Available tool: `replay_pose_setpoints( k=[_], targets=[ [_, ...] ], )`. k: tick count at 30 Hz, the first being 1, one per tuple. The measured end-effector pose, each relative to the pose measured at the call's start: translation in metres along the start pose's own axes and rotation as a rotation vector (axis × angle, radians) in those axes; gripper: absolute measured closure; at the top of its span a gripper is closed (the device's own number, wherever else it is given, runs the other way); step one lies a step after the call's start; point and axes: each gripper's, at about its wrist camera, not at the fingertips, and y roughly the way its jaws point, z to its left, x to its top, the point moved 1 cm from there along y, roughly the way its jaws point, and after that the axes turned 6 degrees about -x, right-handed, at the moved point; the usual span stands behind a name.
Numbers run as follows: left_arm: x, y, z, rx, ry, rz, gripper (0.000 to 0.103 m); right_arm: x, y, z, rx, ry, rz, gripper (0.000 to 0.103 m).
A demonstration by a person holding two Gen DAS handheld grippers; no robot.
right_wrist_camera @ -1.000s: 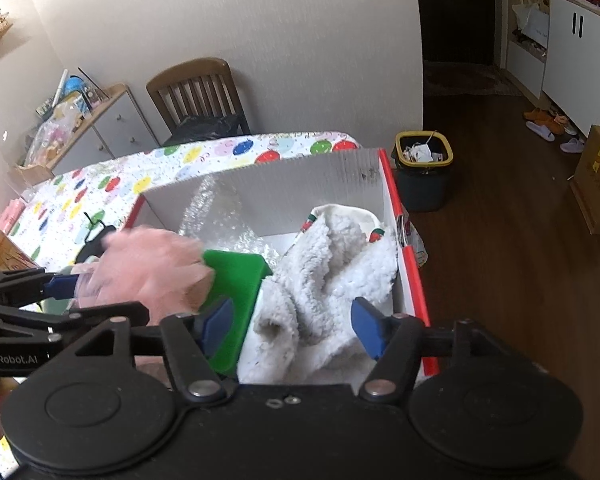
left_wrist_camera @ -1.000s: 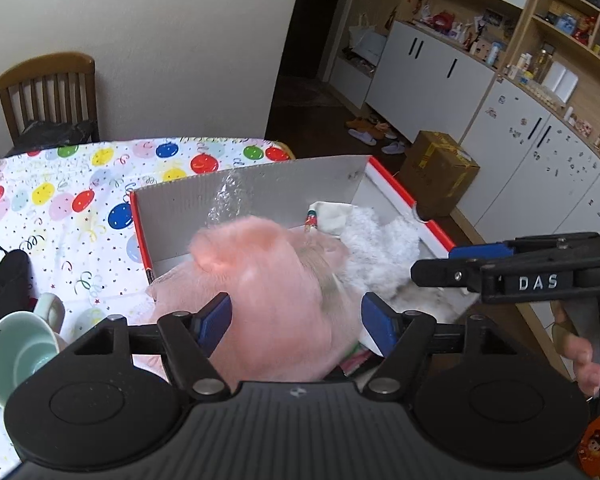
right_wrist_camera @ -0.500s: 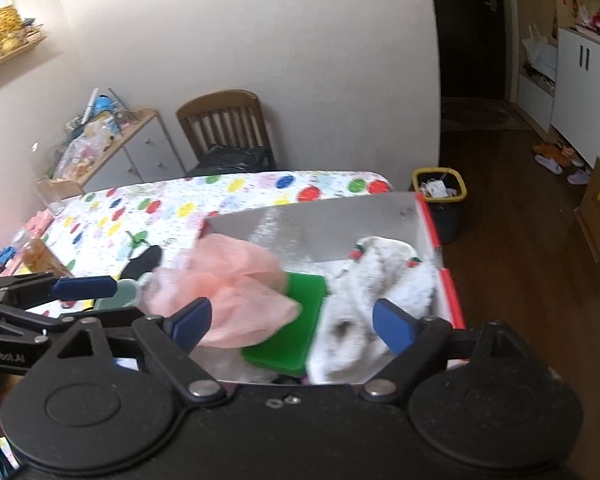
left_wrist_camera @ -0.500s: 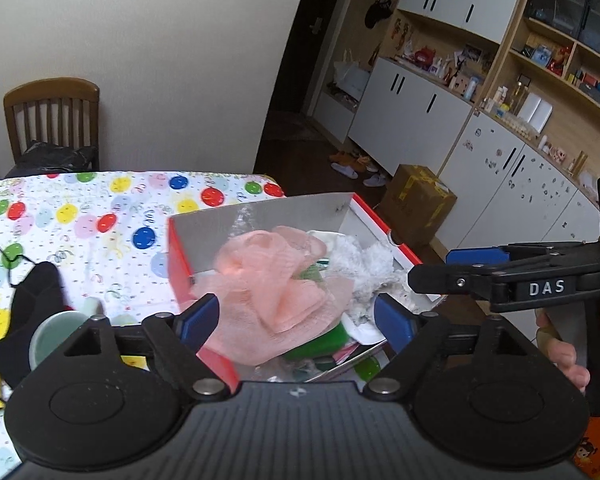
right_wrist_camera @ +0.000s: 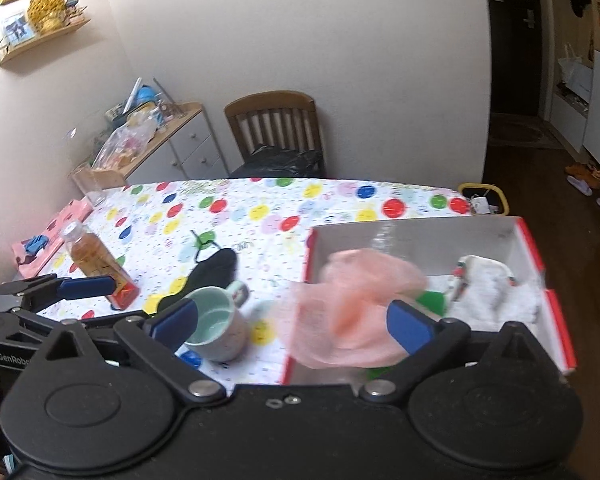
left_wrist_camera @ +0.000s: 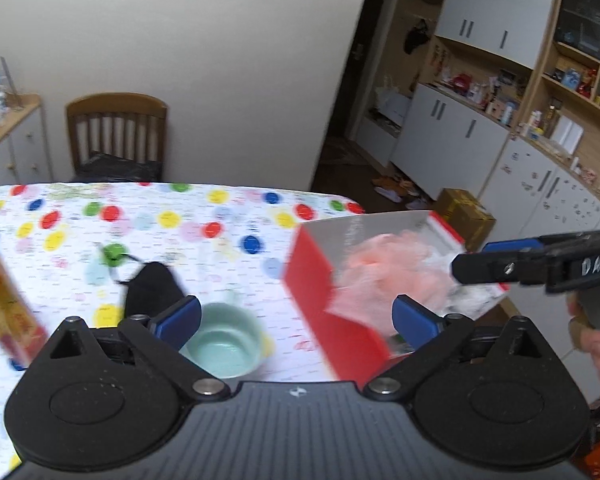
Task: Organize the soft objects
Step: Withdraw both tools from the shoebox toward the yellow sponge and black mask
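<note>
Backing off cleanly is the step — both grippers, left (left_wrist_camera: 296,316) and right (right_wrist_camera: 290,320), have just spread their fingers and grasp nothing. Pink cloth (right_wrist_camera: 356,304) drapes over the box (right_wrist_camera: 556,320) rim on the counter (right_wrist_camera: 260,216) — tuck it in.

Mug (right_wrist_camera: 216,326) and bottle (right_wrist_camera: 96,266) crowd tablecloth (right_wrist_camera: 260,216) beside box (right_wrist_camera: 528,276)

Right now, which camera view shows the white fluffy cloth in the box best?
The right wrist view shows it best: the white fluffy cloth lies in plain sight at the right end of the box, beside the pink cloth. In the left wrist view only a blurred white scrap shows behind the pink cloth and the right gripper.
</note>
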Motion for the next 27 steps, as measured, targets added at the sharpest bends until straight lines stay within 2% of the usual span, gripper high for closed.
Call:
replay_pose_setpoints(
  k=[5, 12, 20, 27],
  targets=[
    [-0.014, -0.016, 0.038, 0.103, 0.002, -0.02, 0.0, 0.006, 0.016, 0.038, 0.007, -0.018, 0.014, 0.002],
    [-0.04, -0.024, 0.089, 0.161, -0.056, -0.014, 0.0, 0.015, 0.053, 0.085, 0.002, -0.045, 0.066, 0.002],
    [-0.074, -0.012, 0.135, 0.21, -0.084, 0.034, 0.0, 0.026, 0.104, 0.13, -0.016, -0.096, 0.145, 0.005],
    [-0.097, 0.012, 0.162, 0.276, -0.09, 0.081, 0.0, 0.032, 0.15, 0.153, -0.043, -0.123, 0.211, 0.007]
  ],
)
